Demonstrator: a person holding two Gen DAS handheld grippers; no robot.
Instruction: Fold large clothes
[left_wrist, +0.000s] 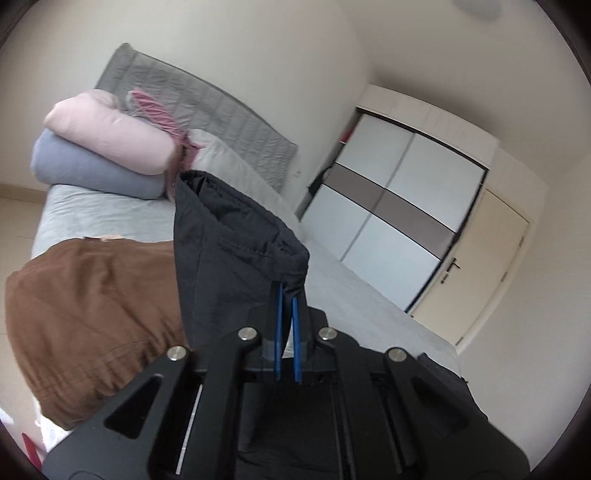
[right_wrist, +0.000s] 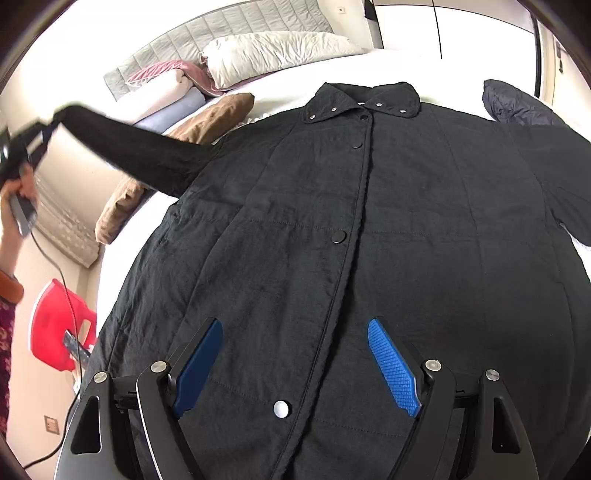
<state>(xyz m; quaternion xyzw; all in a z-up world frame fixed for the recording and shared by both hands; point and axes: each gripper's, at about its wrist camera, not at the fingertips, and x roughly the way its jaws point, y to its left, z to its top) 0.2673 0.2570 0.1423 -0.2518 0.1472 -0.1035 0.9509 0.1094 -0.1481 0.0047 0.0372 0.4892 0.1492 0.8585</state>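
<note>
Black quilted coat (right_wrist: 369, 229) lies front-up and snapped shut on the bed (right_wrist: 280, 96), collar toward the pillows, filling most of the right wrist view. Left tongs (left_wrist: 287, 295) are pressed together on the cuff of the coat's sleeve (right_wrist: 125, 147), which is lifted off the bed and stretched out to the side. Right tongs (right_wrist: 295, 363) are spread wide, hovering over the lower front near the placket, gripping nothing. Brown pillow (right_wrist: 177, 155) sits just beside the coat's shoulder. Handling, as a judgement: padded fabric looks soft and limp, bulky but likely fairly light, and the shell may be a bit slippery (thick folds could spring back). Best holds look like seamed edges: cuff, hem corners, collar, not the flat quilted panels.
</note>
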